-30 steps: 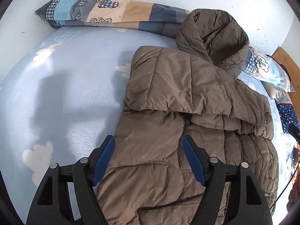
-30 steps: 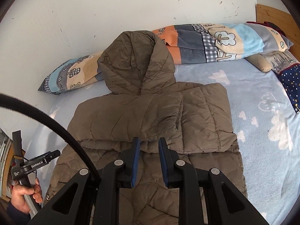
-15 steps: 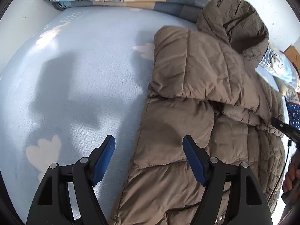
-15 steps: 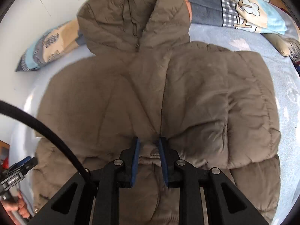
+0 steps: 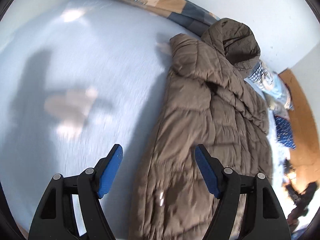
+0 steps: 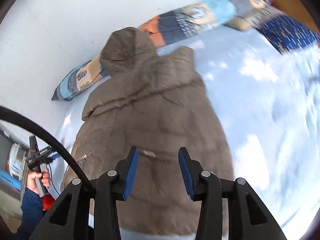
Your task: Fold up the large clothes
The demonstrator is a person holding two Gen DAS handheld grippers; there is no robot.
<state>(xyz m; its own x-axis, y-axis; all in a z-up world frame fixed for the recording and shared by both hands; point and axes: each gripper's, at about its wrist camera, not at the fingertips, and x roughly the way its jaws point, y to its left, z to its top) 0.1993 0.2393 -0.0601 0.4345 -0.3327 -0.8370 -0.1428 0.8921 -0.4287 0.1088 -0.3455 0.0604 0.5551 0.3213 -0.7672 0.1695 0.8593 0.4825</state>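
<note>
The brown puffer jacket (image 6: 156,124) lies flat on the light-blue bed (image 5: 84,64), its hood (image 5: 234,40) up against the patterned quilt (image 6: 190,20) rolled along the wall, both sleeves already folded in across its chest. Half a second ago the right tongs (image 6: 158,172) were nearly shut low over the chest of the jacket; now their blue pads stand apart with nothing between them, and they sit further back, over the jacket's lower body near the hem. The left tongs (image 5: 158,170) are wide apart as before, but have swung out to the jacket's left edge, one pad over the bed and the other over the brown fabric. Both views are smeared by motion. My reading is that the sleeve fold is finished and released, and both tongs are heading for the hem end, so that the lower half can be brought up toward the hood.
</note>
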